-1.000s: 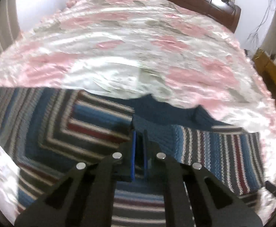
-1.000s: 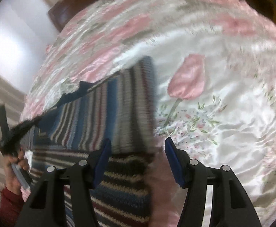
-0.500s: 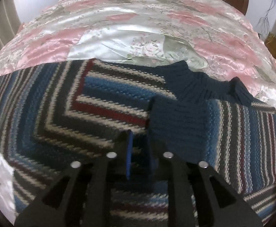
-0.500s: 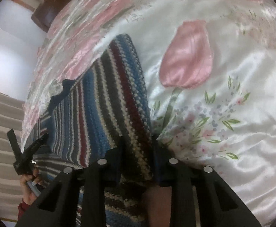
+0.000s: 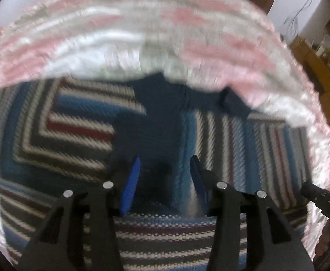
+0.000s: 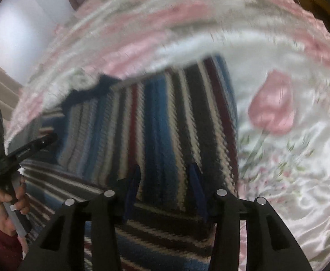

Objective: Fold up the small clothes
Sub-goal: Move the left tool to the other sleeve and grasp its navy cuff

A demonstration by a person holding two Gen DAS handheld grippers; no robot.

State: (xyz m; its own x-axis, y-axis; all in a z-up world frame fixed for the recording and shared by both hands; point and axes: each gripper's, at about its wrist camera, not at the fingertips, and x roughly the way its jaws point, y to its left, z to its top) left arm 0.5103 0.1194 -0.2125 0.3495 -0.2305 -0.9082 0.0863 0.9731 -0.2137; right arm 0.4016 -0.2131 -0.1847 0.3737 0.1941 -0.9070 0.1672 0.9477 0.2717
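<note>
The striped sweater lies on the bed's pink-flowered satin bedspread, with both sleeves laid in over the body so that their navy cuffs sit just below the navy collar. The left hand-held gripper hovers with its blue fingers spread and nothing between them, below the collar over the folded-in cuff; the right hand-held gripper is likewise spread and empty over the folded right sleeve, on the side of the sweater nearest the pink tulip print. Both views are motion-blurred, so exact contact with the knit cannot be told. The main risk is probably the glossy bedspread: a later pinch and lift could drag the whole sweater and undo the sleeve folds. A shallow pinch might also catch only the top layer, leaving the fold lopsided.
</note>
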